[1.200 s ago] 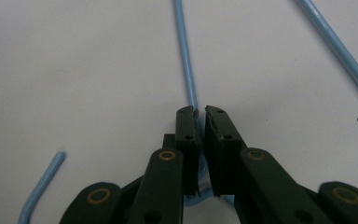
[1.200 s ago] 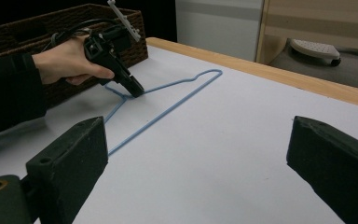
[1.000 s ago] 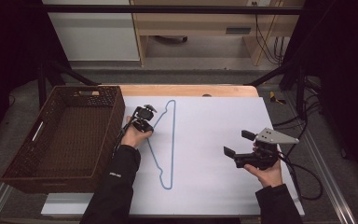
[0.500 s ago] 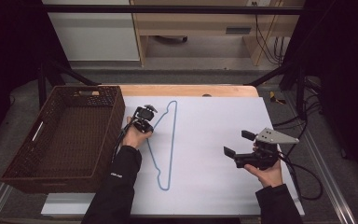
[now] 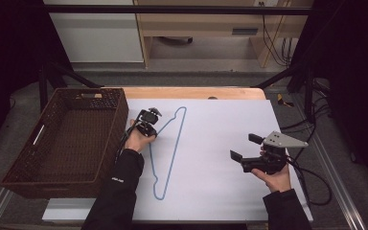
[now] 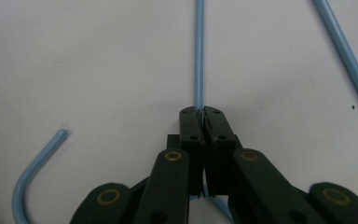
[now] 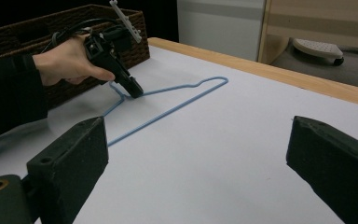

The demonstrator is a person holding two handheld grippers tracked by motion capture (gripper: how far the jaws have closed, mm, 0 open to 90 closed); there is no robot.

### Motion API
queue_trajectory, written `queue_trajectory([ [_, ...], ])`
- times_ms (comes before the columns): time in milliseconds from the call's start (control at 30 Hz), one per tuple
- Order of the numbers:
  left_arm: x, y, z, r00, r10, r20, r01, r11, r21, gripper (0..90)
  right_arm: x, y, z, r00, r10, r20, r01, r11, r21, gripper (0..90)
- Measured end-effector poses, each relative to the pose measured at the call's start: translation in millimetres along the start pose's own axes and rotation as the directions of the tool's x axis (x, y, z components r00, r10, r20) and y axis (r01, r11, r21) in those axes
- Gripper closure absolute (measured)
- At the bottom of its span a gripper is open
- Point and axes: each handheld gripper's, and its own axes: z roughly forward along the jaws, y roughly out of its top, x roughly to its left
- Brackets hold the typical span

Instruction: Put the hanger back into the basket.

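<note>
The blue wire hanger (image 5: pixel 170 148) is laid flat on the white worktop (image 5: pixel 220 158), with its hook end toward the near edge and its triangular shoulder section toward the far edge. It lies just right of the brown wicker basket (image 5: pixel 62 139), which stands at the left of the worktop.

The left tongs (image 5: pixel 149 128) are held in the left hand (image 5: pixel 136 139) and are pointed down onto the hanger's left-hand wire. In the left gripper view, the 2 black jaws are seen pressed together with the blue wire (image 6: pixel 199 51) clamped between their tips; the wire runs straight out ahead of the tips. The hanger's curved hook (image 6: pixel 28 179) is seen at the lower left of that view, and the second long wire (image 6: pixel 347 53) crosses its upper right. Whether the clamped section is raised off the worktop cannot be determined from these views; it appears to rest on the surface or very close to it.

The right tongs (image 5: pixel 243 146) are held in the right hand (image 5: pixel 274 175) at the right side of the worktop, well apart from the hanger. Their 2 jaws are spread wide, and nothing is held between them. In the right gripper view, the hanger (image 7: pixel 177 100) and the left tongs (image 7: pixel 133 88) are seen between these jaws, farther off.
</note>
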Motion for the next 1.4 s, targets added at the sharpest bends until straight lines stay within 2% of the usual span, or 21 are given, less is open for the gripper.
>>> queue_trajectory([
  [200, 0.3, -0.6, -6.7, 0.9998, 0.009, -0.015, -0.01, 0.9997, -0.024, 87.8, 0.2, -0.1, 0.2, 1.0, 0.0, -0.001, 0.0, 1.0, 0.002, 5.8],
  [400, -1.6, -1.1, -8.9, 0.9999, 0.008, -0.007, -0.008, 0.9992, -0.039, 87.9, -0.1, -0.5, 1.0, 0.9999, -0.009, -0.007, 0.009, 1.0, 0.003, 6.2],
  [533, -7.8, 0.6, -15.0, 0.9989, 0.022, -0.041, -0.024, 0.9984, -0.05, 87.9, 1.9, -1.1, 5.0, 0.9999, 0.003, -0.011, -0.003, 1.0, 0.004, 7.4],
  [600, -10.0, 1.0, -16.5, 0.9989, 0.018, -0.044, -0.02, 0.9985, -0.051, 87.9, 4.9, -1.1, 10.0, 0.9997, 0.007, -0.024, -0.006, 1.0, 0.012, 8.0],
  [767, -10.9, 0.7, -17.9, 0.9984, 0.003, -0.057, -0.006, 0.9986, -0.053, 87.8, 20.6, 0.1, 33.5, 0.9976, 0.003, -0.069, 0.0, 0.999, 0.044, 10.1],
  [900, -11.9, 0.5, -21.8, 0.9974, 0.006, -0.072, -0.01, 0.9984, -0.056, 87.8, 39.0, 3.1, 59.4, 0.9951, -0.008, -0.099, 0.017, 0.995, 0.097, 11.2],
  [1100, -15.6, 2.1, -27.1, 0.9958, 0.005, -0.091, -0.009, 0.9985, -0.053, 87.8, 62.8, 6.5, 95.0, 0.9882, 0.022, -0.152, 0.0, 0.99, 0.143, 15.2],
  [1300, -19.6, 4.9, -33.2, 0.9945, 0.018, -0.103, -0.024, 0.9979, -0.061, 87.8, 78.5, 5.9, 122.6, 0.9837, 0.034, -0.177, -0.003, 0.984, 0.175, 16.7],
  [1400, -21.1, 5.6, -34.1, 0.9938, 0.025, -0.108, -0.032, 0.9977, -0.06, 87.8, 83.1, 5.7, 130.1, 0.9812, 0.036, -0.19, -0.001, 0.983, 0.182, 17.5],
])
